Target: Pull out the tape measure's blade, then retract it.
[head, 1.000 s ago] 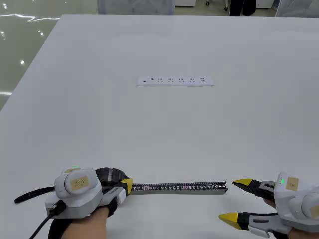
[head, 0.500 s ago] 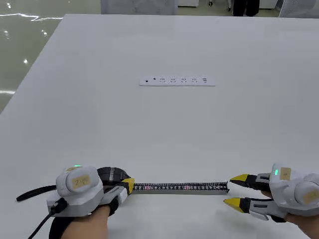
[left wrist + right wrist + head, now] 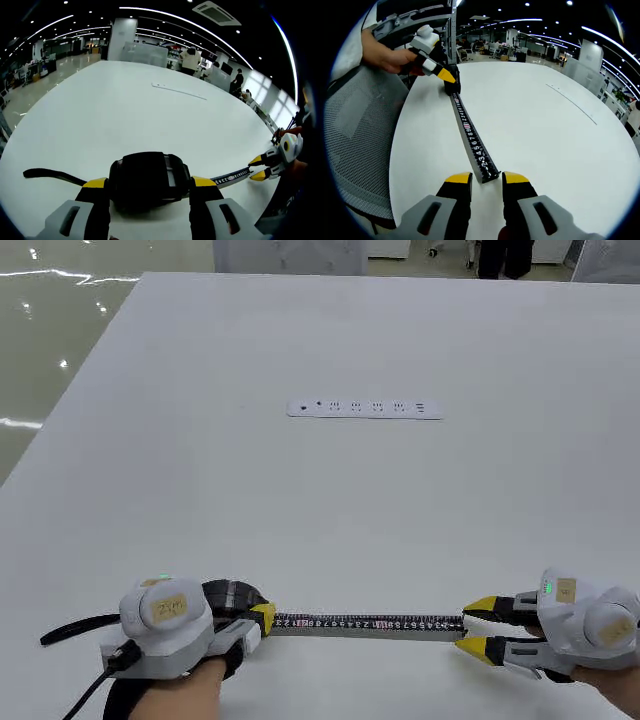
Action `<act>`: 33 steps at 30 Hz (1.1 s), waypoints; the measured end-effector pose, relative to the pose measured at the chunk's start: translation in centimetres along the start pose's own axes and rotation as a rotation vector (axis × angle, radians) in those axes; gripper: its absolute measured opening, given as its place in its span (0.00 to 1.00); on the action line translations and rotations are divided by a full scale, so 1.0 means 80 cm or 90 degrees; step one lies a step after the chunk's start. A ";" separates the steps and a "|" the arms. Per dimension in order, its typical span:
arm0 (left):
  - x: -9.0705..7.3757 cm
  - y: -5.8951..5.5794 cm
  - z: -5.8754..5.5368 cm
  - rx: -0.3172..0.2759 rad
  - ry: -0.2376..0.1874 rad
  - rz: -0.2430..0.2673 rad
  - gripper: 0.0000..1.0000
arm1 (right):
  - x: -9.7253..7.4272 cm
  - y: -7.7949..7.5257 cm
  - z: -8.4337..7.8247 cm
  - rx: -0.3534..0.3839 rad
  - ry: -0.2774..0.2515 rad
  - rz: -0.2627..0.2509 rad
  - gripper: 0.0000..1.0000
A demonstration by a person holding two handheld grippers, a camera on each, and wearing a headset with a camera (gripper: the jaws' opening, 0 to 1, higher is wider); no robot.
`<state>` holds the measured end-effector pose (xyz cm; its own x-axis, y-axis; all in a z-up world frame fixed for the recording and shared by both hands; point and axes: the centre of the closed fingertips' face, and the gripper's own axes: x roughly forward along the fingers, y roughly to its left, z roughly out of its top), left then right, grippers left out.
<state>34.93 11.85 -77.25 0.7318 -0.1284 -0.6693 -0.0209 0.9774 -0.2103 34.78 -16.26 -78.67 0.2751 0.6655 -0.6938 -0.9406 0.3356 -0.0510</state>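
Note:
The black tape measure point(image 3: 236, 597) lies on the white table point(image 3: 330, 500) near its front edge, with my left gripper point(image 3: 256, 621) shut on its case point(image 3: 150, 177). Its blade point(image 3: 368, 623) runs out flat to the right. My right gripper point(image 3: 481, 626) is at the blade's free end, open with a narrow gap. In the right gripper view the blade's end hook point(image 3: 490, 175) sits just between the yellow fingertips point(image 3: 459, 178) without touching either. Farther along the blade point(image 3: 467, 127) in that view are the case point(image 3: 453, 86) and the left gripper point(image 3: 438, 70).
A white power strip point(image 3: 364, 409) lies flat in the middle of the table. The table's left edge point(image 3: 70, 410) drops to a glossy floor. A grey mesh chair point(image 3: 355, 125) stands close by the table's front edge. People stand beyond the far end point(image 3: 190, 57).
My right gripper has moved left up to the blade's end and its jaws have narrowed from wide open. The left gripper and the tape measure have stayed put.

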 end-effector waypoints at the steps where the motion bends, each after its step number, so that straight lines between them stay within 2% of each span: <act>1: 0.000 0.000 0.000 0.000 0.000 0.000 0.61 | 0.001 0.000 0.000 -0.002 0.001 0.002 0.19; 7: 0.000 0.000 0.000 0.000 0.000 0.000 0.61 | 0.002 0.000 -0.002 -0.006 0.003 0.005 0.17; 8: 0.000 0.000 0.001 0.000 0.003 0.001 0.61 | 0.008 -0.003 -0.004 -0.018 0.007 0.023 0.17; 11: 0.000 -0.001 0.001 0.000 0.004 0.001 0.61 | 0.011 -0.003 -0.007 -0.027 0.006 0.036 0.15; 18: 0.000 -0.001 0.000 0.000 0.005 0.001 0.61 | 0.011 -0.004 -0.006 -0.034 -0.008 0.049 0.12; 33: 0.000 0.000 0.000 0.006 0.005 0.011 0.59 | 0.012 -0.001 -0.003 -0.044 -0.025 0.053 0.11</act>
<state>34.97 11.87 -77.26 0.7260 -0.1133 -0.6783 -0.0269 0.9809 -0.1927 35.08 -15.80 -79.49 0.2017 0.7153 -0.6690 -0.9717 0.2320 -0.0449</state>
